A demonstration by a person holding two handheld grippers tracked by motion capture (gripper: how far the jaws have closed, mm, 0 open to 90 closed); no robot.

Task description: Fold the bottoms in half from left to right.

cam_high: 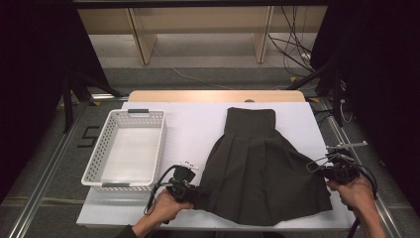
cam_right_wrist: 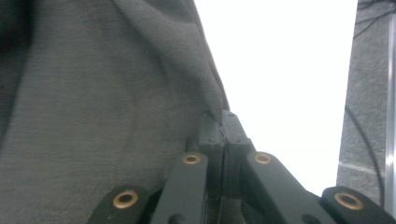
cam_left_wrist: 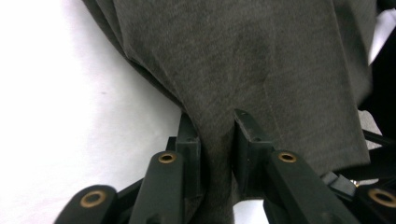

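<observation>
Left gripper view: skirt [cam_left_wrist: 243, 60] hem hidden between clamped fingers [cam_left_wrist: 189, 140].

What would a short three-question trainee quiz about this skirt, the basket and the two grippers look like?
1. True or false: the white basket holds folded clothes.
2. What does each gripper grasp? A) the basket rim B) the dark skirt C) a cable
3. On which side of the skirt does the basket stand in the high view?

Key:
1. False; it is empty.
2. B; the left gripper and the right gripper each pinch the skirt's hem corners, jaws closed on fabric.
3. Left.
</observation>
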